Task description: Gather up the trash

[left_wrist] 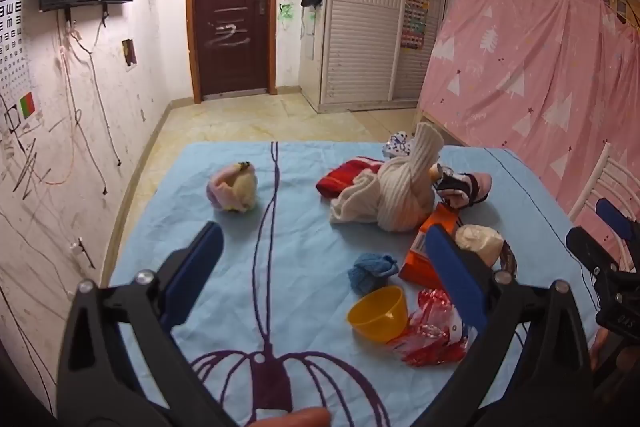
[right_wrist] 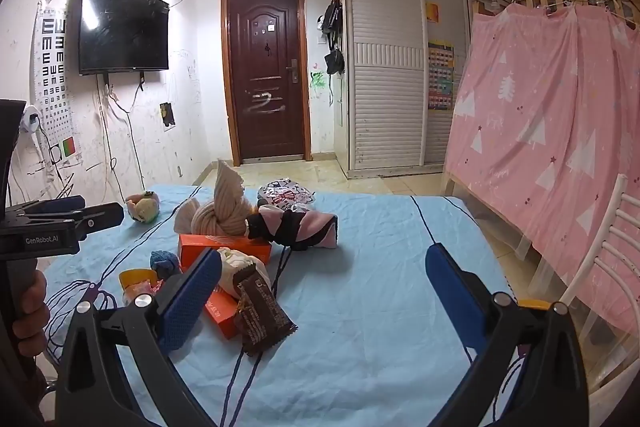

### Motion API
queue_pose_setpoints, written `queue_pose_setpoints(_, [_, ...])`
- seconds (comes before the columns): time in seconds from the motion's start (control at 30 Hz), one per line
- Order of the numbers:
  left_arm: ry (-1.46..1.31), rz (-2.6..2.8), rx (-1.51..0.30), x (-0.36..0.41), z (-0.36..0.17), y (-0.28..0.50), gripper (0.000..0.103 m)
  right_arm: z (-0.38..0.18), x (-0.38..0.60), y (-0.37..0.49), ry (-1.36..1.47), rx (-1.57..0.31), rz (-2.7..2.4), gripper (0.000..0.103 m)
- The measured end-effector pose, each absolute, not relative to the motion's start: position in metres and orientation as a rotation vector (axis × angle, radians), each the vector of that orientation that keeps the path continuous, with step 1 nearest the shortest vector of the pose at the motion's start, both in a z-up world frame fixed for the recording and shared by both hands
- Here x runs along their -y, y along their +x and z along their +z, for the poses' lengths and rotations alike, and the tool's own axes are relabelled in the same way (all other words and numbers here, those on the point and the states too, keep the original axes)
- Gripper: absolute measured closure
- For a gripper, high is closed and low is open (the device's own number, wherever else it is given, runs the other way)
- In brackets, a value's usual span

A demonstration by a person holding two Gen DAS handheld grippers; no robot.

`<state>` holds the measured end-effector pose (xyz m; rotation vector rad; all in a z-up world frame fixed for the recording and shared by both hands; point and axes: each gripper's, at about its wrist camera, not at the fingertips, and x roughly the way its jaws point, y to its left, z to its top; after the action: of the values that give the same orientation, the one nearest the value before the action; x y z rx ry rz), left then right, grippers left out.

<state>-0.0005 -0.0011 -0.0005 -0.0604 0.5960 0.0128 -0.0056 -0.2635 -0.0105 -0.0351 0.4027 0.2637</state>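
Blue cloth (left_wrist: 224,307) with a purple line drawing covers the table in the left wrist view. The left gripper (left_wrist: 320,255) hovers over it with its 2 blue-padded jaws spread wide and nothing between them. Just inside the right jaw, at about 4 o'clock from the middle of the picture, a red and silver crumpled wrapper (left_wrist: 430,341) lies on the cloth, touching a yellow plastic bowl (left_wrist: 378,313) tipped on its side. At 12 o'clock from the bowl sits a small blue knitted ball (left_wrist: 372,269), and beside that an orange box (left_wrist: 430,255) partly hidden by the jaw. A cream bundle (left_wrist: 480,243) and a dark brown wrapper edge (left_wrist: 508,259) show past the jaw tip. Toward 1 o'clock a knotted white ribbed cloth (left_wrist: 404,191) stands upright, with a red cloth (left_wrist: 348,177) behind it. A pale rolled sock ball (left_wrist: 234,187) lies apart at 11 o'clock. The right gripper (left_wrist: 608,227) enters at 3 o'clock.

From the right wrist view, the right gripper (right_wrist: 322,275) also has its jaws wide apart, over bare blue cloth (right_wrist: 380,307). Near its left jaw, at 8 o'clock from the picture's middle, a dark brown snack wrapper (right_wrist: 262,311) lies partly on the orange box (right_wrist: 224,247) and against the cream bundle (right_wrist: 240,263). A pink and black folded cloth (right_wrist: 300,227) lies at 12 o'clock from the wrapper. The yellow bowl (right_wrist: 136,277) and blue knitted ball (right_wrist: 165,263) sit at 9 o'clock, the left gripper (right_wrist: 72,213) beyond them, held by a hand (right_wrist: 30,307).
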Motion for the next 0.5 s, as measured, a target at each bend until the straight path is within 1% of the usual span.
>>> queue_pose_setpoints(0.5, [-0.066,0.011,-0.599,-0.0001,-0.0013,0.0002,0.006,-0.0129,0.2583,-0.0043,-0.044,-0.4,0.268,0.008])
